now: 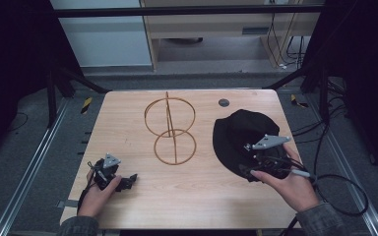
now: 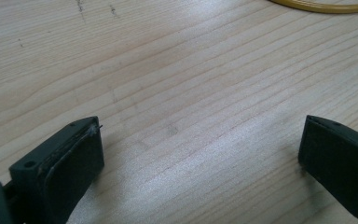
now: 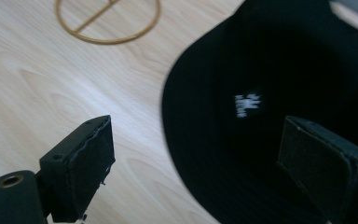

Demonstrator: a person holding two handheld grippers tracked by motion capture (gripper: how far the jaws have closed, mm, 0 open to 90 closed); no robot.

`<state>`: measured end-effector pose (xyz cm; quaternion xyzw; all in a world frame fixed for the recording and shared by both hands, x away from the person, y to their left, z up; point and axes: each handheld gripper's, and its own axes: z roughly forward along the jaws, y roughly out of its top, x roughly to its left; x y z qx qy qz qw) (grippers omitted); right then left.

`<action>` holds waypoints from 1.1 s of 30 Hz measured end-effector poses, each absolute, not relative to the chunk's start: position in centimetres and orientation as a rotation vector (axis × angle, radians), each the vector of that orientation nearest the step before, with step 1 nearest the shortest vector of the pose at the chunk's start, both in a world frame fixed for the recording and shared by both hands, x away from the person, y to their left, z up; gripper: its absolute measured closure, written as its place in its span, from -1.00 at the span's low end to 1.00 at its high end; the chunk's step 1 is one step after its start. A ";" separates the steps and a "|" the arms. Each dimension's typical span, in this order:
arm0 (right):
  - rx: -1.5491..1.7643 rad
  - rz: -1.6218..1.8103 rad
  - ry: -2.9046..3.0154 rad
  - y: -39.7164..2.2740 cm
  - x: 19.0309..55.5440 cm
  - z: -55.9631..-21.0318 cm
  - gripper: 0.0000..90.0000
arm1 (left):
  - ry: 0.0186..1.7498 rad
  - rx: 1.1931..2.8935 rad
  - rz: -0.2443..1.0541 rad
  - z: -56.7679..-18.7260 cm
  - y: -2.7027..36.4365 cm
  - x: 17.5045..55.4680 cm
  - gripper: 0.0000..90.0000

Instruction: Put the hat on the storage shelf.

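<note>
Both grippers gape wide and hold nothing: the right gripper (image 1: pixel 256 169) straddles the black hat (image 3: pixel 279 93)'s brim, apparently to grab it, the left gripper (image 1: pixel 123 183) idles on the table (image 2: pixel 177 84).

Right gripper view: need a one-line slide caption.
Open right gripper poised over the brim of a black hat on the wooden table, gold wire stand beyond.

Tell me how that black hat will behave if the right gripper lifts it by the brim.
The black hat looks like soft fabric, lying flat on the table, so it will probably flop and sag from the pinched edge. It seems light for its size. Its cloth surface should grip well between the open right gripper pads rather than slip, and it is unlikely to roll.
</note>
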<state>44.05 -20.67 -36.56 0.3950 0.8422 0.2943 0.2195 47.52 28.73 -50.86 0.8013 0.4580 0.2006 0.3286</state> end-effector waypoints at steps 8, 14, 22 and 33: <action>1.183 0.769 2.285 -23.4 45.4 -34.0 -0.75 | 1.201 2.092 0.525 -50.9 28.7 47.5 -1.00; 1.272 0.755 2.275 -25.5 47.1 -32.4 -0.77 | 1.201 2.092 0.524 -50.9 28.7 47.5 -1.00; 1.386 0.729 2.288 -27.0 50.4 -32.2 -0.82 | 1.199 2.094 0.525 -50.9 28.7 47.5 -1.00; 1.406 0.760 2.322 -26.8 52.5 -33.1 -0.72 | 1.200 2.096 0.525 -50.9 28.7 47.5 -1.00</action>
